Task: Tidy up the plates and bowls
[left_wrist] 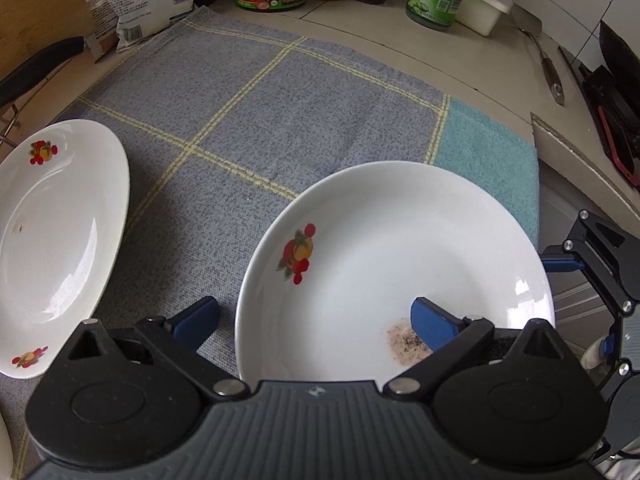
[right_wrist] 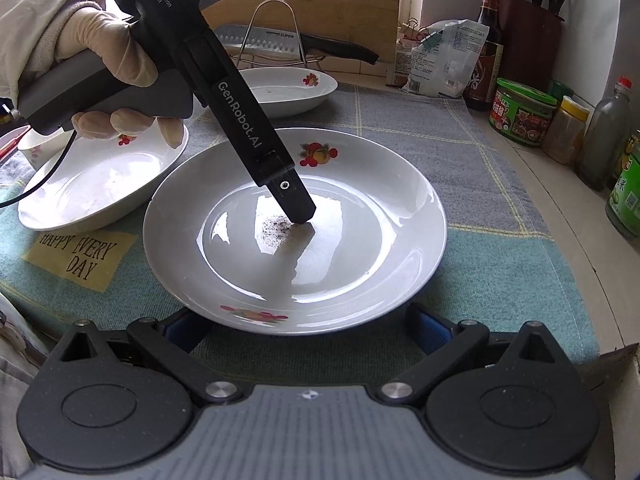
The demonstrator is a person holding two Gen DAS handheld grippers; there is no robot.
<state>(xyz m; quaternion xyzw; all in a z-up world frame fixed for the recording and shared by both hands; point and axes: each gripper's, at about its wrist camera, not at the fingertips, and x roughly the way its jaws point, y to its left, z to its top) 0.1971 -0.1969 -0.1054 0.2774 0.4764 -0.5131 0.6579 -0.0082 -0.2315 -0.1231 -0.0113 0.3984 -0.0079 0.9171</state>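
Observation:
A white plate [left_wrist: 380,240] with fruit prints and a dark smear in its well lies on the checked cloth [left_wrist: 260,120]. My left gripper [left_wrist: 316,320] is open and straddles its near rim, one blue finger on the cloth and the other inside the well. In the right wrist view that finger [right_wrist: 294,200] touches the plate [right_wrist: 360,240] by the smear, and a gloved hand [right_wrist: 104,48] holds the tool. My right gripper [right_wrist: 308,330] stands open at the plate's near edge, a finger on either side. Two more plates lie at left [right_wrist: 100,184] and behind [right_wrist: 288,88].
Jars [right_wrist: 520,112], bottles [right_wrist: 486,40] and bags [right_wrist: 436,56] line the counter's back. A knife [right_wrist: 280,40] rests on a wire rack. A small cup [right_wrist: 32,148] stands at far left. A spatula [left_wrist: 548,64] and a dark pan [left_wrist: 616,52] lie past the cloth's right edge.

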